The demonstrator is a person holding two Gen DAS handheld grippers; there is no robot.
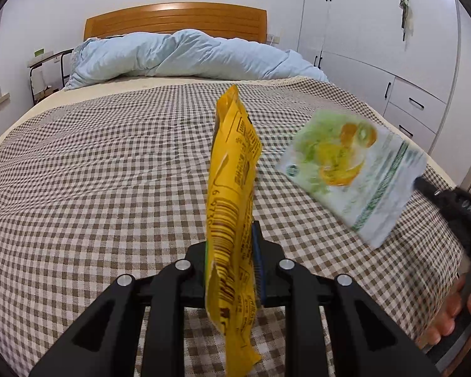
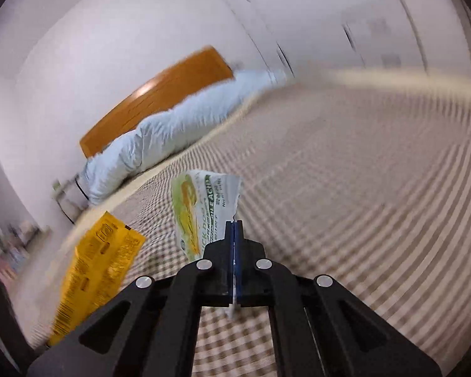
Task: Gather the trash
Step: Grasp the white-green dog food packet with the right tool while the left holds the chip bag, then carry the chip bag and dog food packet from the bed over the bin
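Observation:
My left gripper [image 1: 232,235] is shut on a yellow snack wrapper [image 1: 232,188] and holds it upright above the checked bedspread [image 1: 110,163]. My right gripper [image 2: 234,229] is shut on a white and green fruit-print packet [image 2: 201,207], held above the bed. In the left wrist view that packet [image 1: 348,169] hangs blurred to the right, with the right gripper's tip [image 1: 424,185] at its edge. In the right wrist view the yellow wrapper [image 2: 94,276] shows at the lower left.
A rolled light-blue duvet [image 1: 185,56] lies along the wooden headboard [image 1: 175,19]. White wardrobes and drawers [image 1: 392,47] stand right of the bed. A small side table [image 1: 47,66] stands at the far left. The right wrist view is motion-blurred.

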